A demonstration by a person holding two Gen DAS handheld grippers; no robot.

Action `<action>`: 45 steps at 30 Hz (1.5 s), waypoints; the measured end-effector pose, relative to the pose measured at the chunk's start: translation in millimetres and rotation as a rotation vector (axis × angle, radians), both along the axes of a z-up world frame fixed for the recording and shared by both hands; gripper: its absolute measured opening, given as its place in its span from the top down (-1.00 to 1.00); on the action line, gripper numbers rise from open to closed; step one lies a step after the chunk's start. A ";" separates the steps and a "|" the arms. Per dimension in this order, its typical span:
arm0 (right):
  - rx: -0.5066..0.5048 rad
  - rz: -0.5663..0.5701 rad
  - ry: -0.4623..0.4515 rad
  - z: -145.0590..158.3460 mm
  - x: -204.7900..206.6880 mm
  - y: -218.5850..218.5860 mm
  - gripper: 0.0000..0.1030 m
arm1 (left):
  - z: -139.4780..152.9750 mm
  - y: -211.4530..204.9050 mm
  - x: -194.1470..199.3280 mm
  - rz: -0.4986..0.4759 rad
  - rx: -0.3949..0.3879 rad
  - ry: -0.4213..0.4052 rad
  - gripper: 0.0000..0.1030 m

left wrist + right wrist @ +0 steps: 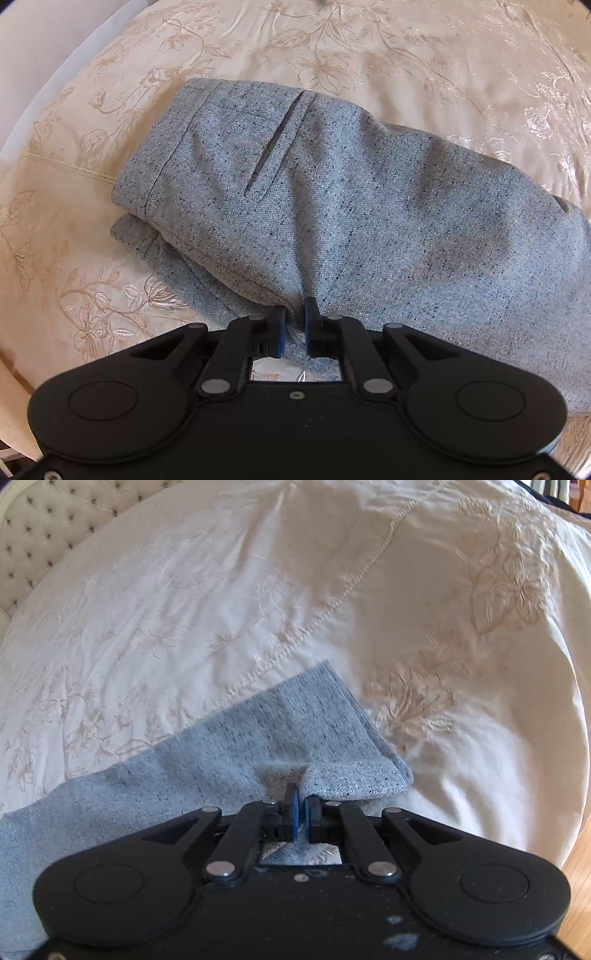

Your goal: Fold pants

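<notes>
Grey speckled pants (332,206) lie folded on a cream embroidered bedspread (406,55). The waistband and a welt pocket (277,144) point to the far left. My left gripper (294,317) is shut on the near edge of the pants, with cloth pinched between its blue pads. In the right wrist view, my right gripper (301,805) is shut on the edge of the pants (295,731) beside a folded corner (369,779), and the cloth trails off to the lower left.
The bedspread (369,590) covers the whole bed. A tufted headboard (55,524) stands at the far left in the right wrist view. Wooden floor (576,893) shows past the bed's right edge.
</notes>
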State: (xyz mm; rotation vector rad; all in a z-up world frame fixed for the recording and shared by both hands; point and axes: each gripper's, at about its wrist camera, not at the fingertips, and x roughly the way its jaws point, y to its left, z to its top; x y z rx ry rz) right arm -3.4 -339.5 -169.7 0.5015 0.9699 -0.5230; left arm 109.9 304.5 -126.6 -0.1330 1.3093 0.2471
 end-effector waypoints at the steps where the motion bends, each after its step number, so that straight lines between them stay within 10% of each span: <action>1: 0.006 -0.016 0.011 -3.3 -1.7 -1.9 0.93 | 0.9 -0.7 -0.2 -0.004 0.002 -0.001 0.76; 5: -0.084 0.035 -0.086 20.5 -4.7 5.4 0.92 | -5.8 -3.0 2.1 -0.005 0.027 0.016 0.76; 11: 0.124 0.017 0.108 -6.3 -11.2 -18.6 0.66 | -6.8 -5.1 6.0 0.018 0.044 0.029 0.76; 18: -0.036 0.178 -0.021 51.6 -8.7 -33.2 0.62 | -13.2 -7.0 10.9 0.078 0.065 0.047 0.76; 30: -0.098 0.513 0.091 -5.6 95.2 -66.2 0.58 | -15.4 -13.2 14.8 0.136 0.124 0.058 0.76; 41: -0.047 0.540 0.110 -11.6 99.3 -77.2 0.45 | -11.9 -12.8 12.2 0.173 0.128 0.045 0.76; 45: -0.007 0.535 0.073 -7.3 93.0 -78.5 0.88 | -6.5 -12.2 9.9 0.182 0.120 0.010 0.76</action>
